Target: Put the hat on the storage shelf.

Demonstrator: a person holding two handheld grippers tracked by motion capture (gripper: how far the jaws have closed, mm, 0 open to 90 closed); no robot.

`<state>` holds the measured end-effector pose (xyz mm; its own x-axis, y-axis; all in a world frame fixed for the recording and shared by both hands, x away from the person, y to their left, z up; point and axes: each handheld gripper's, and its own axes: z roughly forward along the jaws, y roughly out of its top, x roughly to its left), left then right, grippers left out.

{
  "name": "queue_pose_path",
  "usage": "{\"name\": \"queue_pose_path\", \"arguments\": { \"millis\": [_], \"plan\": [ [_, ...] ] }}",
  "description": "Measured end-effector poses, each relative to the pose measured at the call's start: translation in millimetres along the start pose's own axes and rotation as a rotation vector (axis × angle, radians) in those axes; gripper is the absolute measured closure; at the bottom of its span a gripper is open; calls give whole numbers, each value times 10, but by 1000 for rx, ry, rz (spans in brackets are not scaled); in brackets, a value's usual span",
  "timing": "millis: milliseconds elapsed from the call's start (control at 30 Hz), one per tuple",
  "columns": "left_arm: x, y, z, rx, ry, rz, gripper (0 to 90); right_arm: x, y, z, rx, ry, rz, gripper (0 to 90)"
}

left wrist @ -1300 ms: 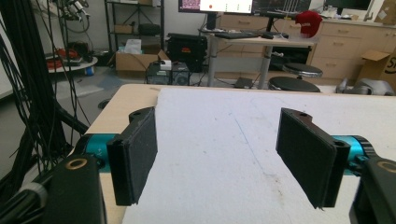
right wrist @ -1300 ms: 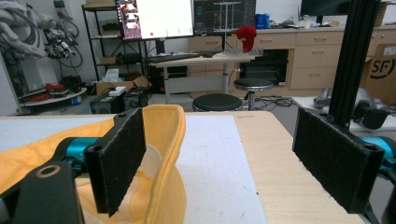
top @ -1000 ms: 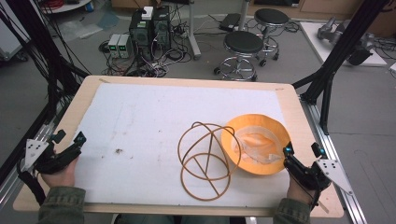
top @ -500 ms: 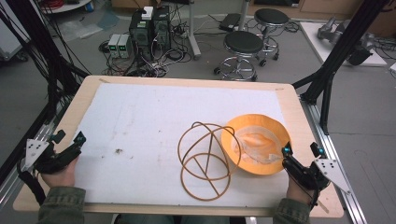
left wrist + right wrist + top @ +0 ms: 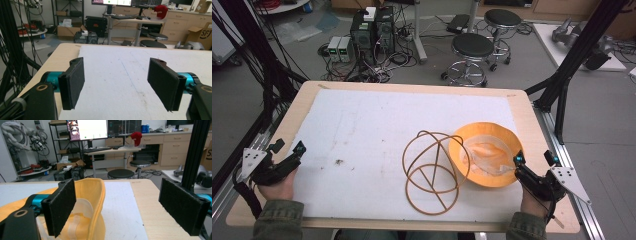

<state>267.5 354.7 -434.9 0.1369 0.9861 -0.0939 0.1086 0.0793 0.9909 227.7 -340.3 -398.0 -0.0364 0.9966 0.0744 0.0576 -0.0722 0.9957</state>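
Two hand-held grippers sit at the near edge of a wooden table covered w/ a white mat. Left gripper is at the near-left corner, held by a hand in an olive sleeve; jaws spread wide apart, nothing between them, just bare mat ahead in the left gripper view. Right gripper is at the near-right, also held by a hand, jaws gaping w/ nothing clamped. A yellow bucket hat lies upside down on the mat's right part, pale lining up, and the right gripper's left jaw is just beside or over its near rim; can't tell if touching. In the right gripper view the hat is in front of the left jaw, rim standing up, while the right jaw is over bare wood. A wooden wire frame of looped rings lies mid-mat, just left of the hat, one ring overlapping the brim. Beyond the table: two black stools, computer boxes w/ cables on the floor.
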Motion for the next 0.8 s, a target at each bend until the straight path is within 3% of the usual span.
{"name": "queue_pose_path", "arguments": {
  "millis": [433, 700, 800],
  "plan": [
    [-5, -6, 15, 4, -6, 0, 302, -37, 99, 99, 43, 17, -4, 130],
    [2, -8, 22, 3, -7, -3, 302, -20, 135, 220, 120, 53, -7, 119],
    [4, -11, 30, 1, -17, -6, 302, 6, 140, 307, 179, 82, -10, 119]
  ]
}}
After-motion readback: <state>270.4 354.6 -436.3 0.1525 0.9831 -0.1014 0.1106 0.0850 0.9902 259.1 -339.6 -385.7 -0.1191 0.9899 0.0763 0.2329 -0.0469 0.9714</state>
